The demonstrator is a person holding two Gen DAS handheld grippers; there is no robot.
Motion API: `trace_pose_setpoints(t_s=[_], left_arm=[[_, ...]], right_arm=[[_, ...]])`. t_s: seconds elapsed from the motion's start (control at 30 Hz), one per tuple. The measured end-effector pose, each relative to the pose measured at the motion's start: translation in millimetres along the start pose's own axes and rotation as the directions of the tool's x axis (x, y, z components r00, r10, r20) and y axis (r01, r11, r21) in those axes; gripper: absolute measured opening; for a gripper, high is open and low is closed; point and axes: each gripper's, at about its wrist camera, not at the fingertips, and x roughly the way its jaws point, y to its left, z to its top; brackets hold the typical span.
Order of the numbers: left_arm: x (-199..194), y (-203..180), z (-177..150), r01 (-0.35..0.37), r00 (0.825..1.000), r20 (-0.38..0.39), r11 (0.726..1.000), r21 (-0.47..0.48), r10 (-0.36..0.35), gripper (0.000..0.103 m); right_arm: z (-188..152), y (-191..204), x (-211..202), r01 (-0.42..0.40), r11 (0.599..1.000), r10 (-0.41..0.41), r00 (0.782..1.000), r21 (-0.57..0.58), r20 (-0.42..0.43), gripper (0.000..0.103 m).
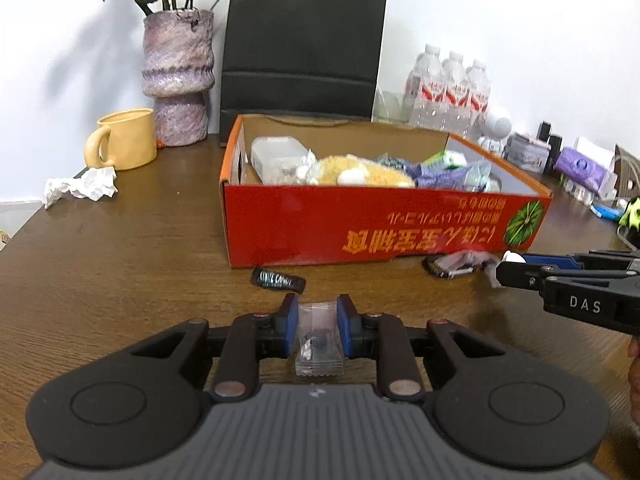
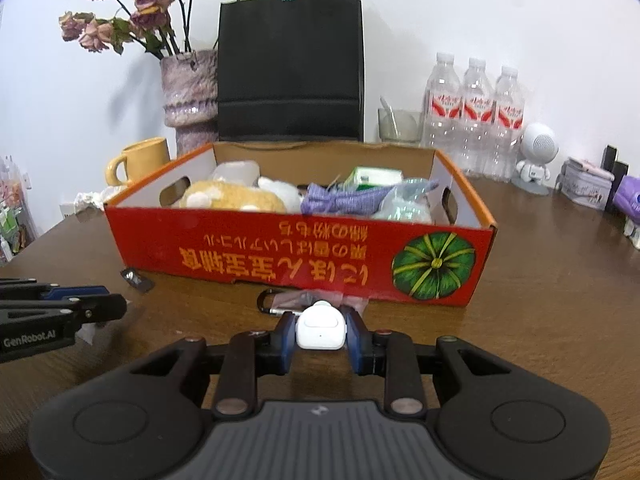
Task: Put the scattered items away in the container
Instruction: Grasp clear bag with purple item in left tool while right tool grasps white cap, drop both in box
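A red cardboard box point(image 1: 360, 224) point(image 2: 248, 252) stands on the brown table and holds a yellow plush toy point(image 1: 360, 174), a plastic tub and several wrapped items. My left gripper point(image 1: 317, 318) is shut on a clear plastic sachet point(image 1: 319, 344), just above the table in front of the box. My right gripper point(image 2: 321, 330) is shut on a small white device point(image 2: 320, 326) near the box's front wall. A black candy wrapper point(image 1: 278, 279) point(image 2: 137, 279) and a carabiner in a clear bag point(image 1: 460, 266) point(image 2: 296, 300) lie by the box's front.
Behind the box are a black paper bag point(image 1: 304, 44), a purple vase point(image 1: 178, 80), a yellow mug point(image 1: 128, 140) and water bottles point(image 2: 474, 116). Crumpled paper point(image 1: 82, 186) lies at the left. Small clutter lines the table's back right.
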Motion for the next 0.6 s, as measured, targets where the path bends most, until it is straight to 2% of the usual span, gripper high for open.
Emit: trace_pose_setpoints(t_s=[0.33, 0.6], left_arm=[[-17.8, -9.8, 43.7, 0.031, 0.993, 0.114, 0.999, 0.024, -0.034, 0.022], [3.2, -15.2, 91.8, 0.045, 0.98, 0.195, 0.999, 0.015, -0.047, 0.022]], right_arm=[[34.4, -9.3, -22.7, -0.018, 1.0, 0.017, 0.995, 0.008, 0.103, 0.026], [78.8, -22.5, -13.2, -0.016, 1.0, 0.014, 0.984, 0.011, 0.18, 0.026]])
